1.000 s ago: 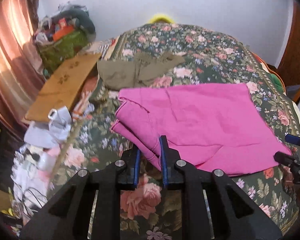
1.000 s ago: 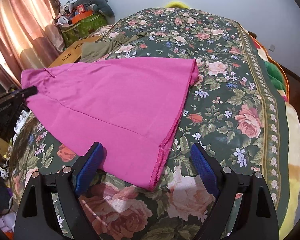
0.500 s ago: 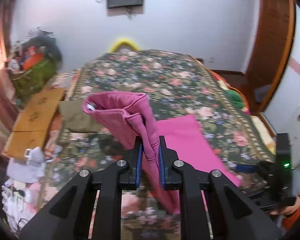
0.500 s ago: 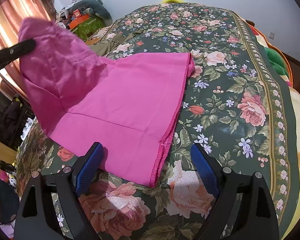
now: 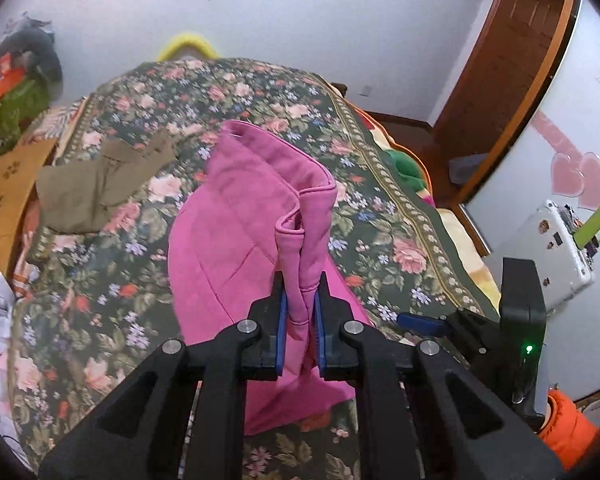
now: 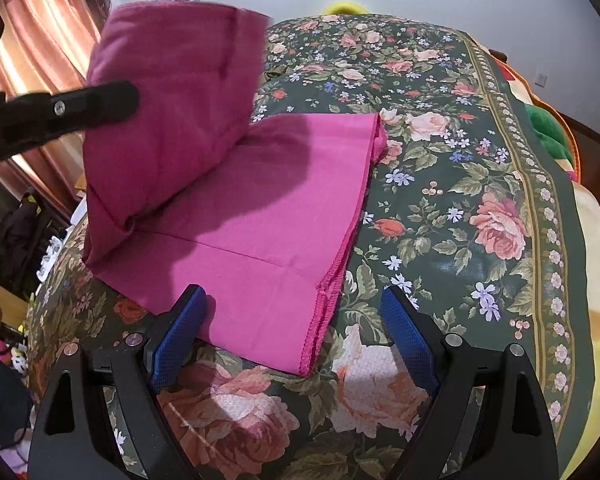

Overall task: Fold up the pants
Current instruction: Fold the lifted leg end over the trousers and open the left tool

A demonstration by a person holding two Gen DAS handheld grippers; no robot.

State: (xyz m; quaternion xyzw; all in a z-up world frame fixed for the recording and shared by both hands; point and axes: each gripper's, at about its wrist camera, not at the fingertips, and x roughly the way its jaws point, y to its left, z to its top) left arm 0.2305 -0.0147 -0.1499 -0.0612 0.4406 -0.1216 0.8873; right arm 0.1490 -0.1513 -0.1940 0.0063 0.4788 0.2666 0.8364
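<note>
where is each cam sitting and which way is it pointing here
Left wrist: rides the left gripper, looking down along its fingers, shut on the lifted pink pants, over the floral bedspread; an orange sleeve shows.
Right wrist: rides the right gripper, open above the pants' hem on the bed; no body part shows.
Shared: pants, bedspread, and each view catches the other gripper.
</note>
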